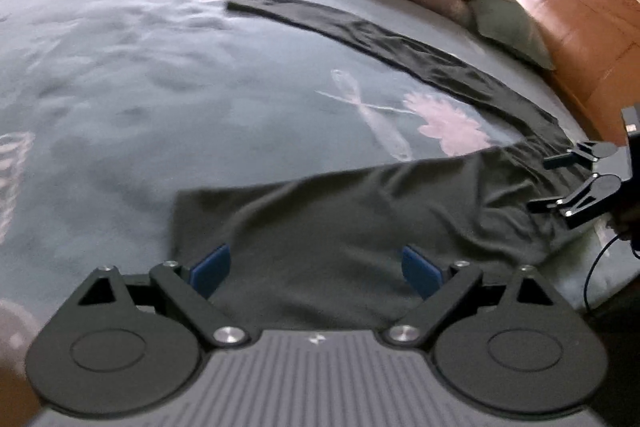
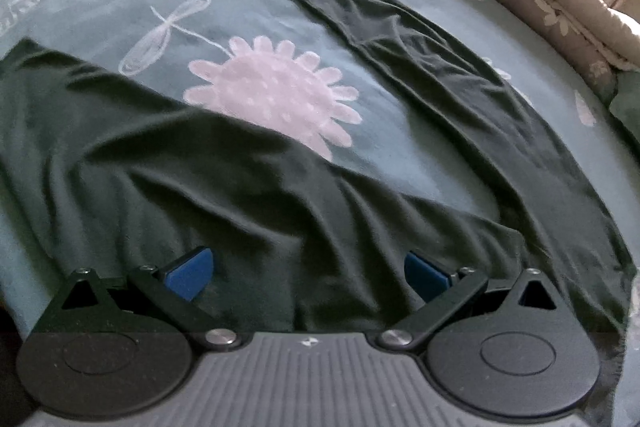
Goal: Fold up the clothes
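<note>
Both the left gripper (image 1: 316,267) and right gripper (image 2: 308,269) hover, jaws spread, over dark trousers (image 2: 200,179); the waist at six o'clock is hidden beneath them.

each gripper, left (image 1: 316,269) and right (image 2: 308,271), has blue finger pads (image 1: 210,269), black linkage arms, silver screws and a ribbed grey body.

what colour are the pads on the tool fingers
Blue pads; clearest in the right wrist view.
</note>
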Demonstrator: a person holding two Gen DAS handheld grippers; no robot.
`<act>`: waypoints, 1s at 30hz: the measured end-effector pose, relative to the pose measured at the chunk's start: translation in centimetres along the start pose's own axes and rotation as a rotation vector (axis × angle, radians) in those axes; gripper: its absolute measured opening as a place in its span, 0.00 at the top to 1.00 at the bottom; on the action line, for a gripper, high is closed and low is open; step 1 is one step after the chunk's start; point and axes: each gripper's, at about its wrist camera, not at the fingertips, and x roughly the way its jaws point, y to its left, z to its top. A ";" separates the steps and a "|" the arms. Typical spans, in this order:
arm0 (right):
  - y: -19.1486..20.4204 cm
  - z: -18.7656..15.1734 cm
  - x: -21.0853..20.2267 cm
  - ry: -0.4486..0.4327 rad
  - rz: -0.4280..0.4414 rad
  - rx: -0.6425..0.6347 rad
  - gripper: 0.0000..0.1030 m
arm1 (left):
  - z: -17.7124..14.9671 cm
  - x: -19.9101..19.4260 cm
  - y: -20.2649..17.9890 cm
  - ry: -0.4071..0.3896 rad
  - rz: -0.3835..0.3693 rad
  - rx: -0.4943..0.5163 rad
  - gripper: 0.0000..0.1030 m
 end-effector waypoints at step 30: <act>-4.5 -4.3 -1.1 0.012 0.016 0.228 0.00 | 1.0 3.4 -6.9 0.069 0.199 0.297 0.09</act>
